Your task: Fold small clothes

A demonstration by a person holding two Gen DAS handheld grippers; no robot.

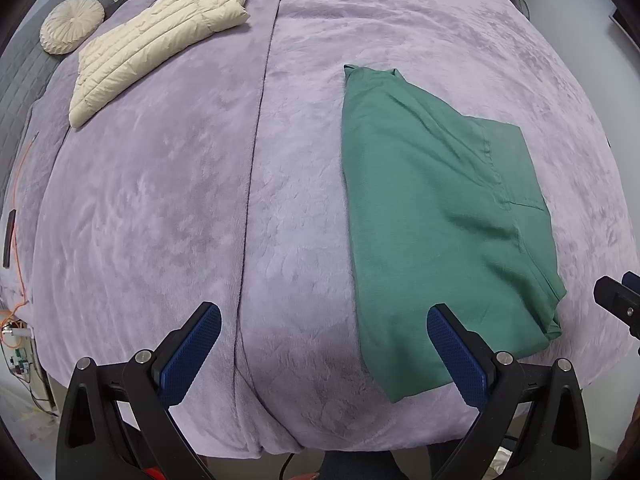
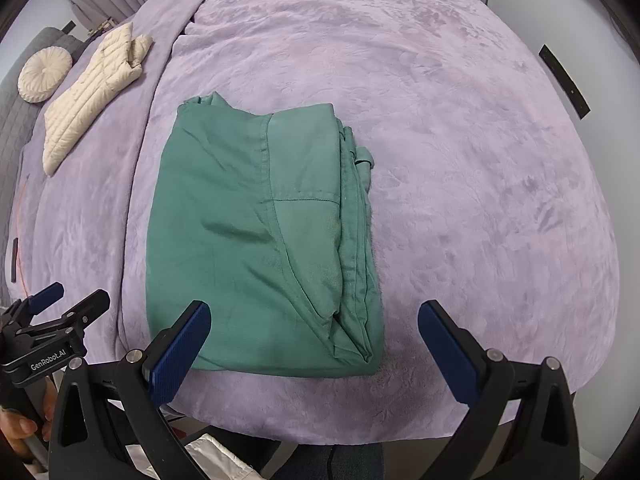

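Right wrist view: folded green garment (image 2: 256, 240) lies near blanket edge (image 2: 360, 420)

- We see a green garment (image 2: 256, 240) folded into a thick rectangle, lying flat near the front edge of the lilac blanket (image 2: 460, 160).
- Its stacked layered edges show along the right side, seams crossing the top.

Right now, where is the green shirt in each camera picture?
Left wrist view: the green shirt lies folded right of centre, past the left gripper, whose jaws are open.
Right wrist view: the green shirt lies left of centre, in front of the open right gripper.
Shared landmark: the cream puffer jacket, far left on the purple blanket.
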